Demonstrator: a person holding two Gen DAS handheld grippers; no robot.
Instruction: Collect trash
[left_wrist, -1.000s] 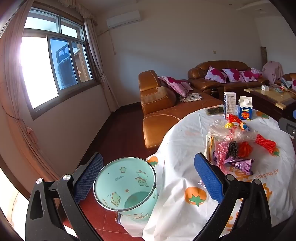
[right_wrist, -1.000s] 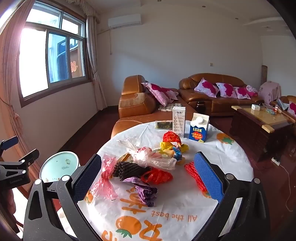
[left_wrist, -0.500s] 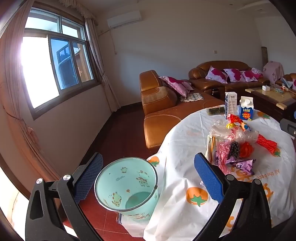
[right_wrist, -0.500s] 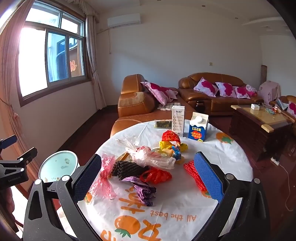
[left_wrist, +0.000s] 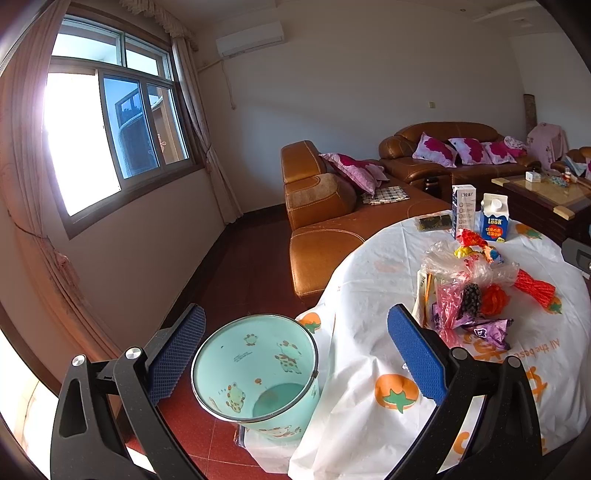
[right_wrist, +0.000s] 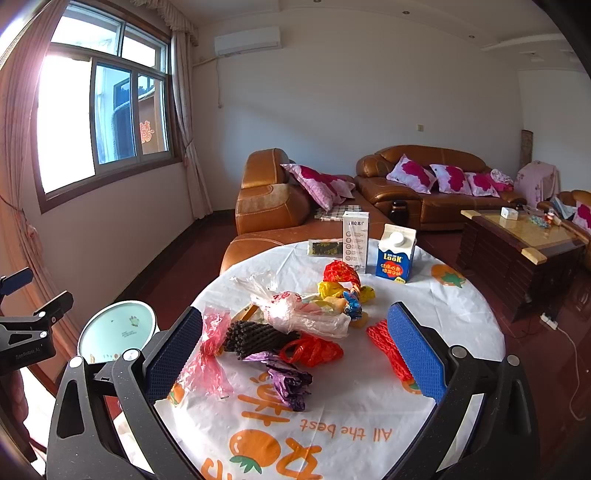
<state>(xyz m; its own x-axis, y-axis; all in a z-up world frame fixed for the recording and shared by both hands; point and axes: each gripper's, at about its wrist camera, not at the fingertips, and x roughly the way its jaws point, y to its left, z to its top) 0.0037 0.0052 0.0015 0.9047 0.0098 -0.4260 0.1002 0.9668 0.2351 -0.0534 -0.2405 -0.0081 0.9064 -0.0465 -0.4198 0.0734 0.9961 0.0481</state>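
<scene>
A heap of trash lies on the round table (right_wrist: 369, 413): a pink bag (right_wrist: 208, 354), a black ribbed wrapper (right_wrist: 258, 334), a purple wrapper (right_wrist: 290, 380), a red bag (right_wrist: 314, 350), a clear bag (right_wrist: 299, 314) and red netting (right_wrist: 384, 347). My right gripper (right_wrist: 295, 358) hangs open above the heap, holding nothing. A mint green bin (left_wrist: 255, 369) stands on the floor beside the table's left edge. My left gripper (left_wrist: 295, 354) is open over the bin, empty. The same heap (left_wrist: 469, 299) shows right of it.
Two cartons (right_wrist: 395, 254) (right_wrist: 355, 240) and a dark flat packet (right_wrist: 325, 247) stand at the table's far side. Brown sofas (right_wrist: 280, 210) with pink cushions lie beyond, a wooden coffee table (right_wrist: 517, 240) to the right, and a window (left_wrist: 110, 140) on the left wall.
Both grippers have drifted slightly; the bin and the heap sit a little differently in view. Nothing was grasped or let go.
</scene>
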